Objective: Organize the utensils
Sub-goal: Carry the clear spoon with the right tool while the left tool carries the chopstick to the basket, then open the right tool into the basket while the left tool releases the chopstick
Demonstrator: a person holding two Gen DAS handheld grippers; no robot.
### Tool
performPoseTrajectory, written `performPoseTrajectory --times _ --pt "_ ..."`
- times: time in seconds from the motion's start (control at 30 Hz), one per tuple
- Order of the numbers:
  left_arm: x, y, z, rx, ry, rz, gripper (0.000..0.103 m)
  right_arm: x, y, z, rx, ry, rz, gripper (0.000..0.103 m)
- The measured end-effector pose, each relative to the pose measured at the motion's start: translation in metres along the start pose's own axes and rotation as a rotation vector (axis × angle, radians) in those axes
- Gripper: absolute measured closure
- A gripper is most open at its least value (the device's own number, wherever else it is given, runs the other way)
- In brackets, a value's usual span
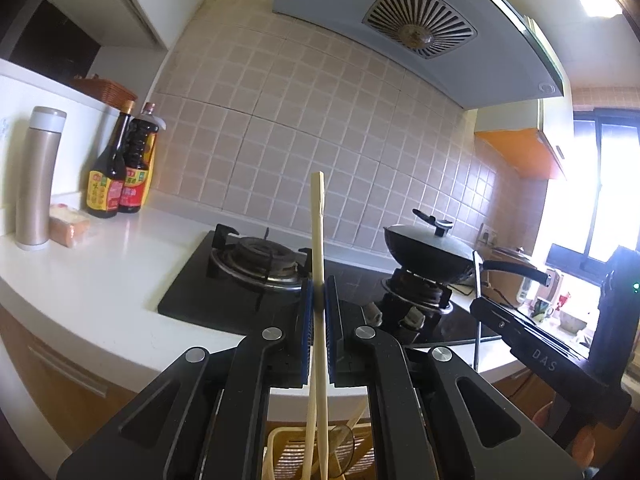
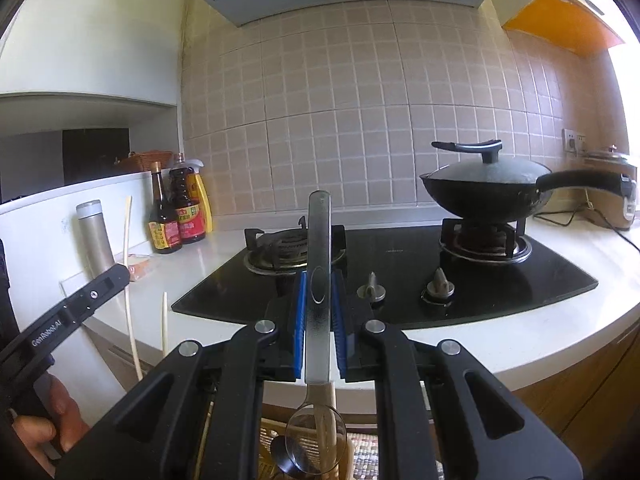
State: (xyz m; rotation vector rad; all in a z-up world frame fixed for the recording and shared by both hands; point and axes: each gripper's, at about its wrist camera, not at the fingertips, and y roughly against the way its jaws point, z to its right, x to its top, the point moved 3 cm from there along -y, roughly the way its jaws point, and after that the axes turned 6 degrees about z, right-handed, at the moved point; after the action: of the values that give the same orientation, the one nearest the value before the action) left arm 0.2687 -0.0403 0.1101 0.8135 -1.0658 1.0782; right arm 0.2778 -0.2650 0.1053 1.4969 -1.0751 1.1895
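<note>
My left gripper (image 1: 318,300) is shut on a pair of pale wooden chopsticks (image 1: 317,232), held upright, with their lower ends over a yellow slatted utensil holder (image 1: 280,452) below the counter edge. My right gripper (image 2: 319,300) is shut on the handle of a clear plastic spoon (image 2: 319,240); its bowl (image 2: 316,444) hangs down over the holder (image 2: 272,436), where a dark spoon and sticks show. The chopsticks also show at the left of the right wrist view (image 2: 128,240). The right gripper's body shows at the right of the left wrist view (image 1: 532,344).
A white counter (image 1: 100,280) carries a black gas hob (image 2: 400,264), a lidded wok (image 2: 480,192) on the right burner, two sauce bottles (image 1: 120,168), a metal flask (image 1: 38,176) and a wrapped food packet (image 1: 70,226). A rice cooker (image 2: 612,188) stands at far right.
</note>
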Motion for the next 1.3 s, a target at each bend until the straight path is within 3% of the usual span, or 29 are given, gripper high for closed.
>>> performPoseTrajectory --times 0.2,0.4,0.53,0.63,0.7,1.0,1.1,1.2,1.23,1.3 --pt "-0.012 0.001 0.001 -0.006 -0.004 0.008 0.099 -0.014 0.008 0.000 -0.001 -0.004 0.044 0.093" --pt "-0.020 0.008 -0.003 -0.028 -0.015 0.000 0.099 -0.027 0.023 0.003 0.016 -0.024 0.021 0.091" --pt "-0.022 0.017 -0.002 -0.042 -0.024 -0.016 0.093 -0.029 0.039 0.005 0.028 -0.035 0.003 0.077" --pt "-0.022 0.033 -0.003 -0.046 -0.022 -0.033 0.090 -0.029 0.055 0.005 0.033 -0.036 -0.015 0.077" --pt "-0.020 0.047 -0.003 -0.051 -0.012 -0.037 0.080 -0.030 0.068 0.006 0.038 -0.050 -0.027 0.077" --pt "-0.005 0.118 0.010 -0.076 0.018 -0.099 0.078 -0.037 0.126 -0.011 0.044 -0.011 -0.123 0.077" --pt "-0.013 0.136 0.014 -0.074 0.019 -0.175 0.076 -0.046 0.141 -0.018 0.056 -0.009 -0.184 0.077" --pt "-0.034 0.146 0.019 -0.114 0.022 -0.313 0.070 -0.060 0.148 -0.025 0.047 0.004 -0.258 0.077" --pt "-0.047 0.150 0.020 -0.135 0.026 -0.387 0.070 -0.069 0.150 -0.028 0.058 0.006 -0.296 0.077" --pt "-0.065 0.156 0.022 -0.130 0.013 -0.460 0.070 -0.086 0.152 -0.031 0.073 0.000 -0.361 0.077"
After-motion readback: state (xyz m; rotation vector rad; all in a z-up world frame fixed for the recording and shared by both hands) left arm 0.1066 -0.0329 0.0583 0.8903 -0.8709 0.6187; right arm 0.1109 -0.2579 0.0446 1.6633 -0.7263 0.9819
